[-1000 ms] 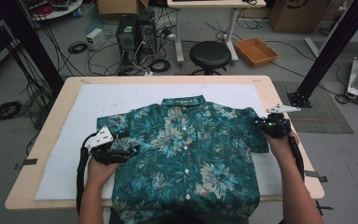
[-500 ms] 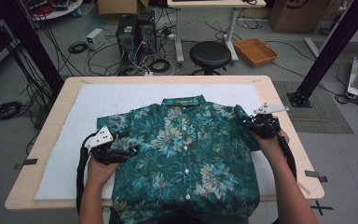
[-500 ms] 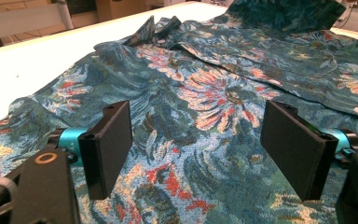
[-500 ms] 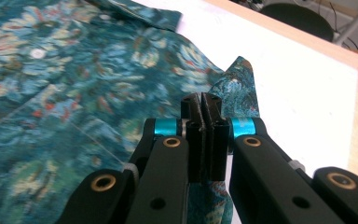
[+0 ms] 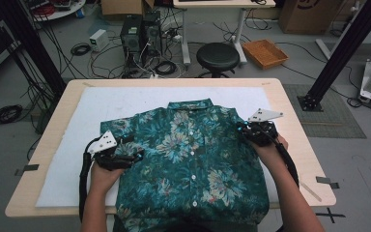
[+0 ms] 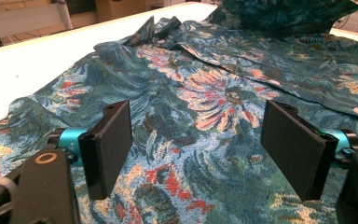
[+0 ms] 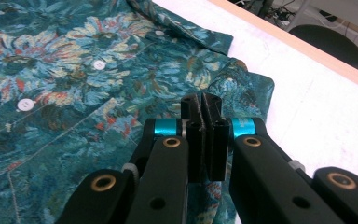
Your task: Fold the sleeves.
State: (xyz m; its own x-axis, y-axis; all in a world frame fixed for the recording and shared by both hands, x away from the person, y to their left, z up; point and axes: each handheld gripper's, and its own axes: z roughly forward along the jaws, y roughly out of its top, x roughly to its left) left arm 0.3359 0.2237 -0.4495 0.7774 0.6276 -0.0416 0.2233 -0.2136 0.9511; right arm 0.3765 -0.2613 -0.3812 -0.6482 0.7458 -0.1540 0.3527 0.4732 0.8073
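Now your shirt (image 5: 188,159) lies flat, buttons up, on the white mat (image 5: 67,159) on the desk (image 5: 290,106). Your left hand-held gripper (image 6: 196,149) hangs released over its left sleeve; your right hand-held gripper (image 7: 204,135) is clenched at the right sleeve's edge.

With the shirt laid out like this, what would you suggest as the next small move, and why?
Probably close the left gripper on the shirt: its jaws stand wide open over the fabric, while the right gripper looks already shut at the other sleeve.
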